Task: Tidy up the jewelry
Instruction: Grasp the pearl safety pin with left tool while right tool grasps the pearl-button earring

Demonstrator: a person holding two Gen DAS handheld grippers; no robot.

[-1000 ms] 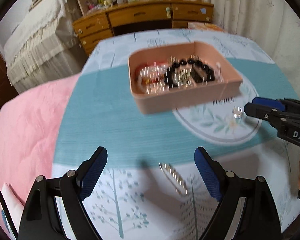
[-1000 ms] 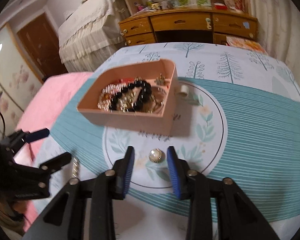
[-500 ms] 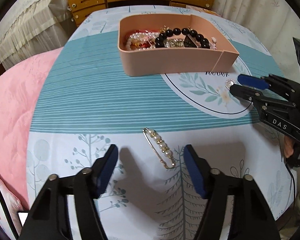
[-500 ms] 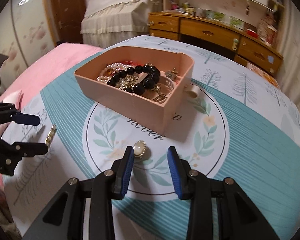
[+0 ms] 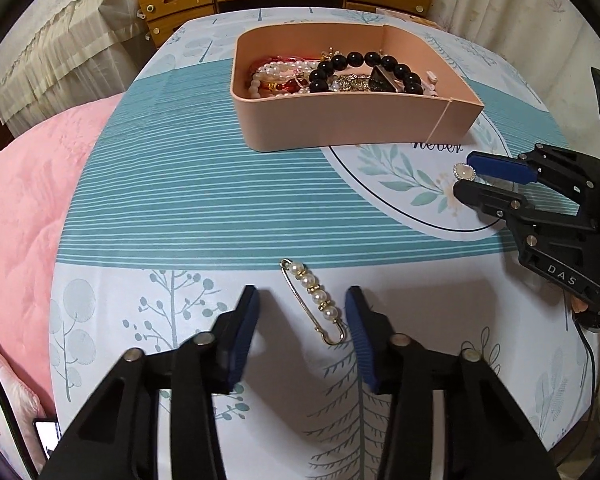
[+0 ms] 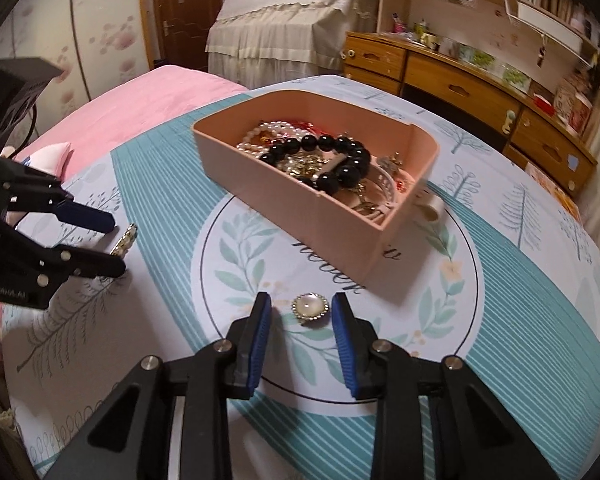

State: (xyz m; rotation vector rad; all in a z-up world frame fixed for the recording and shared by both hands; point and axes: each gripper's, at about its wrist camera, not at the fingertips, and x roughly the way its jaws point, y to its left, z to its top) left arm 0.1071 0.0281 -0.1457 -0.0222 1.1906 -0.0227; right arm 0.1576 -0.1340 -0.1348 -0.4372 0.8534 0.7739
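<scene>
Straddling the pearl pin (image 5: 315,300), the left gripper (image 5: 302,312) stands released, pin lying lengthwise between its fingers; rightward, the right gripper (image 6: 301,312), also released, brackets the round brooch (image 6: 310,307) before the pink tray (image 6: 300,204).

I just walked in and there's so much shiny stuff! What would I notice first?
Probably the pink tray at the back of the table, heaped with a black bead bracelet and pearls. Nearer, a pearl safety pin lies between the open left gripper, and a round pearl brooch between the open right gripper.
</scene>
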